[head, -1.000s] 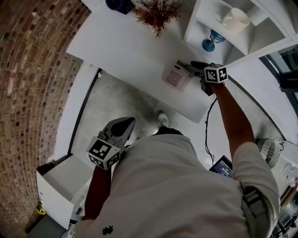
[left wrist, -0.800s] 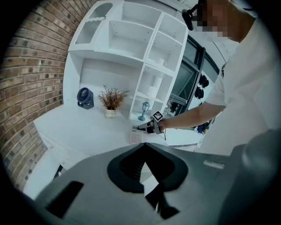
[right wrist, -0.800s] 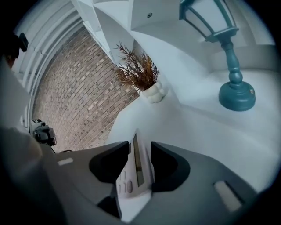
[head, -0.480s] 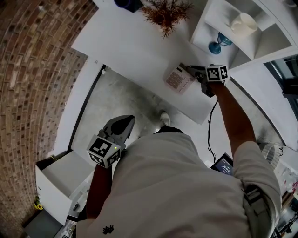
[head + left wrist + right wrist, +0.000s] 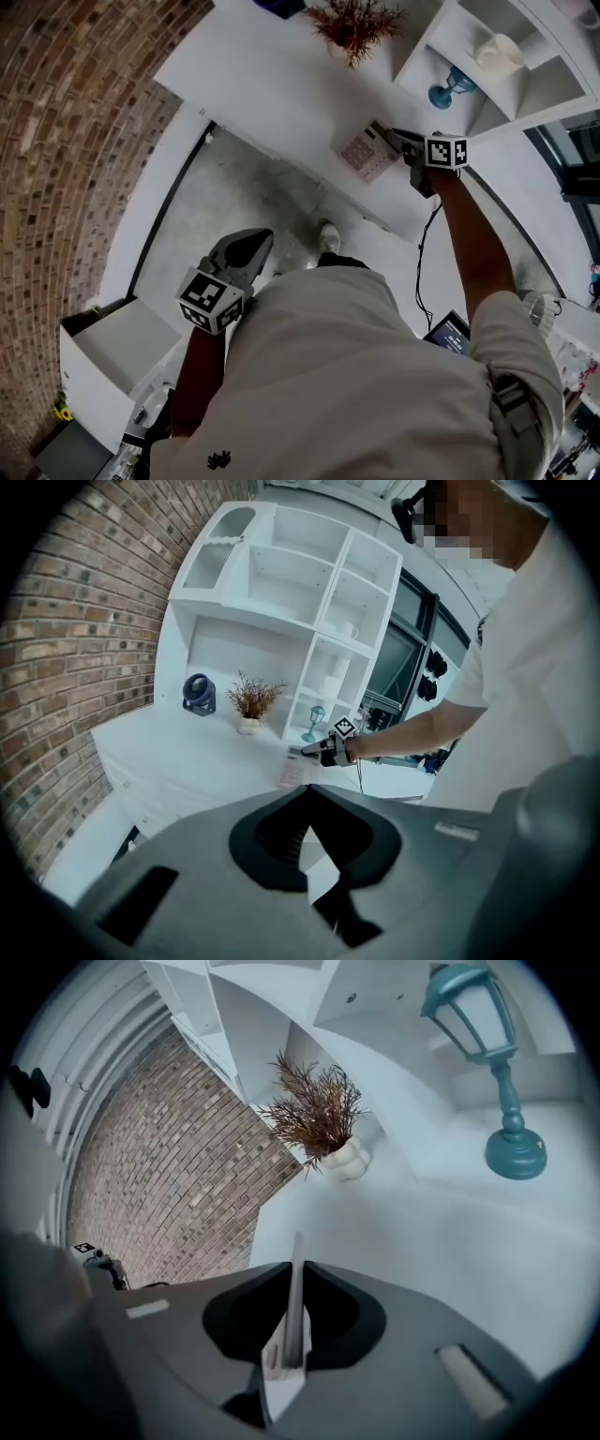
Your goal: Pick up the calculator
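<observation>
The calculator [image 5: 364,153], pale with pinkish keys, is at the front right of the white desk [image 5: 272,84], tilted off its surface. My right gripper [image 5: 389,139] has it by its right edge, and the jaws are closing on it. In the right gripper view the calculator [image 5: 295,1307] stands edge-on between the pads of my right gripper [image 5: 296,1269]. My left gripper [image 5: 251,246] hangs low beside the person's body, shut and empty, far from the desk. The left gripper view shows my left gripper [image 5: 307,787] with the calculator [image 5: 292,772] far off.
A dried plant in a white vase [image 5: 356,23] stands at the back of the desk. A teal lantern [image 5: 448,86] and a white mug [image 5: 497,52] sit in the shelf unit to the right. A brick wall [image 5: 75,141] runs along the left. A white box [image 5: 112,356] stands low left.
My right gripper's jaws have closed onto the calculator's edge, and the calculator has tipped up from lying flat. The left gripper has hardly shifted.
</observation>
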